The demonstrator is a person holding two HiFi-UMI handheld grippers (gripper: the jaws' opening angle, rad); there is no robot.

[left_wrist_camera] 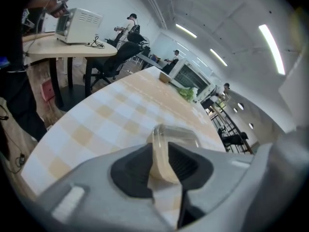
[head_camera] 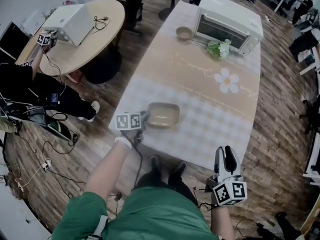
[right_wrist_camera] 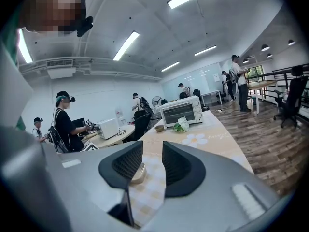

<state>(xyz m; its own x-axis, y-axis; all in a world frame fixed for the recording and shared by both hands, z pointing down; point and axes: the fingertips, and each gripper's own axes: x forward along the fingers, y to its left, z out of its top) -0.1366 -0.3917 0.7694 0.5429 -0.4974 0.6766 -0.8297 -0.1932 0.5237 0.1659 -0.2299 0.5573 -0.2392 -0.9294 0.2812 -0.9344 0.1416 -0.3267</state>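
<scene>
The left gripper point(head_camera: 146, 118) is clamping its jaws on the left short rim of a pale, shallow rectangular dish point(head_camera: 165, 115). In the left gripper view the wall of the dish point(left_wrist_camera: 176, 132) is standing pinched between the dark pads point(left_wrist_camera: 130, 170), with the rest reaching away along the jaws. The dish is sitting near the front left corner of the checked bench point(head_camera: 200, 99), its long axis running across the person's front, from the gripper off to the right.

The right gripper point(head_camera: 225, 156) is hovering off the near edge of the bench, well apart from the dish, which is lying forward and to its left. Its jaws are standing apart with nothing between them. In the right gripper view the dish point(right_wrist_camera: 136, 173) is showing only partly, behind the left pad. Judging from this, the left arm is the nearer one by far.

Farther along the bench, a small bowl point(head_camera: 184, 32), some leafy greens point(head_camera: 218, 49) and a white toaster oven point(head_camera: 227, 19) are standing.
</scene>
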